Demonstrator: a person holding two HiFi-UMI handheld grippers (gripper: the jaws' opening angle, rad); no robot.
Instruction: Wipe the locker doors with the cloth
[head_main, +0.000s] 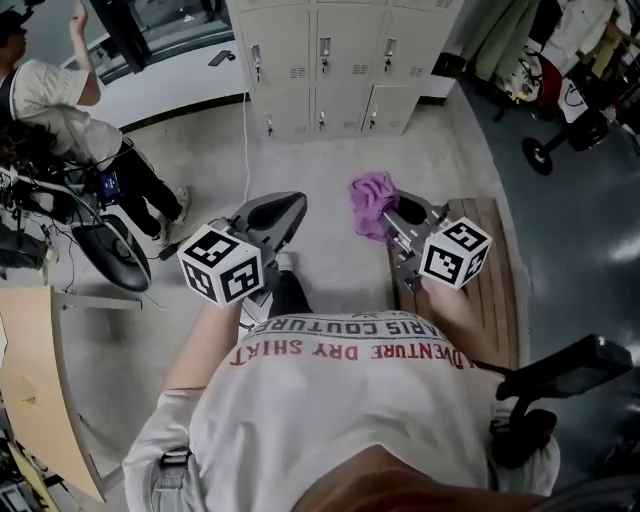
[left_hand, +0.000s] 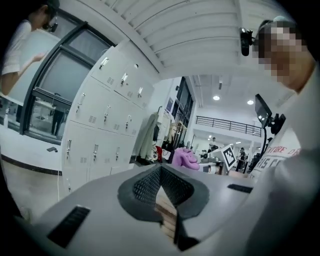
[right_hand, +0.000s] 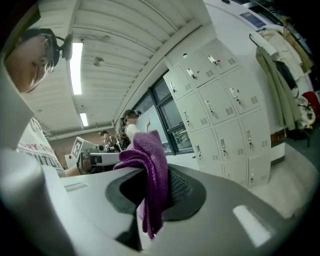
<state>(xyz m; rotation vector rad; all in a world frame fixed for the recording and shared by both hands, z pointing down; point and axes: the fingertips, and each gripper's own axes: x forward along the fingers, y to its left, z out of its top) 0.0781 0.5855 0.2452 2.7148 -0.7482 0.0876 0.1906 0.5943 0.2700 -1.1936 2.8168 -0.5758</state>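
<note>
A bank of cream locker doors (head_main: 330, 60) stands ahead across the concrete floor; it also shows in the left gripper view (left_hand: 100, 130) and the right gripper view (right_hand: 220, 100). My right gripper (head_main: 400, 212) (right_hand: 155, 175) is shut on a purple cloth (head_main: 372, 200) (right_hand: 150, 155), which bunches above the jaws and hangs down between them. My left gripper (head_main: 290, 205) (left_hand: 161, 170) is held level beside it, jaws together with nothing in them. The cloth (left_hand: 184, 157) shows beyond the left jaws. Both grippers are well short of the lockers.
A slatted wooden bench (head_main: 500, 290) lies under my right arm. A person (head_main: 60, 110) stands at the far left by a counter and window. A black chair (head_main: 110, 250) and a wooden board (head_main: 40, 380) are on the left; hanging coats (head_main: 510, 40) are right of the lockers.
</note>
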